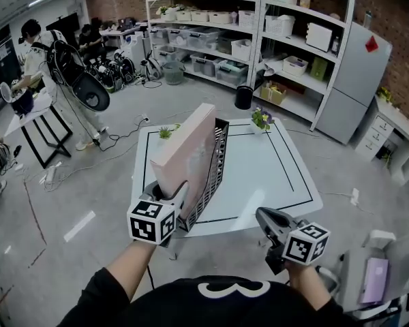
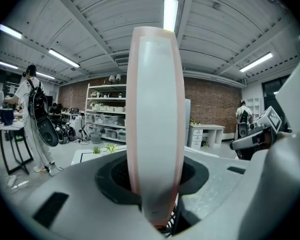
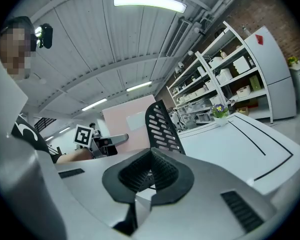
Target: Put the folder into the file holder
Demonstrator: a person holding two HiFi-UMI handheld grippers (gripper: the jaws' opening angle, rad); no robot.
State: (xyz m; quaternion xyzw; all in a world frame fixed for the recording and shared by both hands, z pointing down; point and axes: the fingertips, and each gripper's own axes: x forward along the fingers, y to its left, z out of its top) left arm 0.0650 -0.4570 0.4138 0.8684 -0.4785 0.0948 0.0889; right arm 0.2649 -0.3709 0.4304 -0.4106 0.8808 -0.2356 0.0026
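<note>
Grips the pink folder [image 1: 187, 152] in the left claw [image 1: 172, 197], jaws pinched on its near lower end from both sides. Holds it tilted, top end leaning away over the worktop [image 1: 259, 176], right face lying against the black mesh file holder [image 1: 209, 182]; cannot tell whether the bottom edge sits inside the holder. Shows, from the left gripper view, the folder's spine rising straight up between the jaws.

Holds the right claw [image 1: 269, 220] low at the right, just off the worktop's near edge and well apart from the folder, jaws pressed together on nothing.

Carries the file holder near the front left of the white worktop, inside a thin black rectangle drawn on it. Bears also a potted purple flower [image 1: 261, 120] at the far edge and a small green plant [image 1: 165, 133] at the far left corner.

Opens beyond onto a grey floor, white shelves [image 1: 259, 26] stacked with bins before a brick wall, and a person [image 1: 34, 53] standing by a small table at far left.
</note>
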